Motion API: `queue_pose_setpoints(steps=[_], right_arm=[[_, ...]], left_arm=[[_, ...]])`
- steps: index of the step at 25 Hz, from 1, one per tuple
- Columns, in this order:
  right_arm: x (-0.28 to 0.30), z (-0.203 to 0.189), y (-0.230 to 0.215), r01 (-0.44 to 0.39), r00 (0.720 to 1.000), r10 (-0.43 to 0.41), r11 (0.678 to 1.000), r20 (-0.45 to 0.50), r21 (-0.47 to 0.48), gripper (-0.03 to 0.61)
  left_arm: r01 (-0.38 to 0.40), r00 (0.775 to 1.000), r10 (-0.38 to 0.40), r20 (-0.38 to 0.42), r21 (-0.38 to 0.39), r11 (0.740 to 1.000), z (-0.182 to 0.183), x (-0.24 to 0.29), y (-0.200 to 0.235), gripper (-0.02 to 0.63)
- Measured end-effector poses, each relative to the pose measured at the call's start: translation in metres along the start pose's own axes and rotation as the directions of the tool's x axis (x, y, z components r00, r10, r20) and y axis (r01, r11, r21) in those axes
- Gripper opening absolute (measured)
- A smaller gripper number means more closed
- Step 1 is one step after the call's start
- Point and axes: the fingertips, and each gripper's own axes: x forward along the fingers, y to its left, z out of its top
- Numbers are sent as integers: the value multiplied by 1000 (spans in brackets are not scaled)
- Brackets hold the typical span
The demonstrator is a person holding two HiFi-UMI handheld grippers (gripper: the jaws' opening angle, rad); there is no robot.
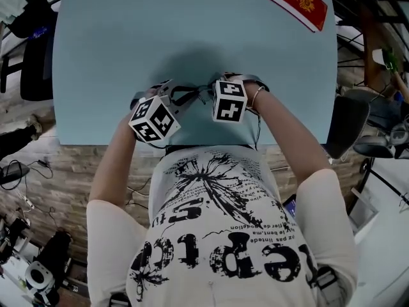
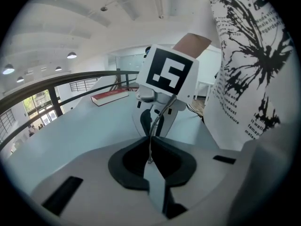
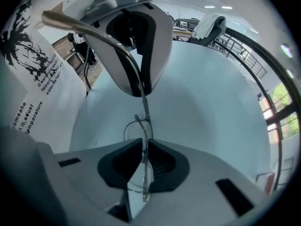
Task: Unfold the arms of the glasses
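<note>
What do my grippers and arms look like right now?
The left gripper and right gripper are pale grey shells with black pads; each carries a white cube with black square markers. Short white sleeves, a black-printed white shirt, a bracelet on the right wrist.

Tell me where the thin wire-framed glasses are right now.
In the head view, the thin wire-framed glasses are at the middle of the pale blue table's near edge, gripped between the left hand-held gripper and right hand-held gripper.
</note>
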Motion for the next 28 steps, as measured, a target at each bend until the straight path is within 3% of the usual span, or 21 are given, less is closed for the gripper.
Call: queue_pose_setpoints(steps=[8,17,21,28], right_arm=[[-13,4,0,-7,999,8,1000,45,-20,29],[-66,0,-11,147,959,-146,989,242,17,29],[-83,-18,-13,219,941,-222,975,254,38,23],[-99,-46,-5,252,922,-274,961,273,113,25]], left_arm=[[11,1000,-11,-16,-1,1000,-4,-3,-1,26],[-2,1000,2,-10,10,1000,0,-5,10,26],[4,999,-2,-40,51,999,0,1,12,26],[8,999,-5,-44,56,998,3,5,10,26]])
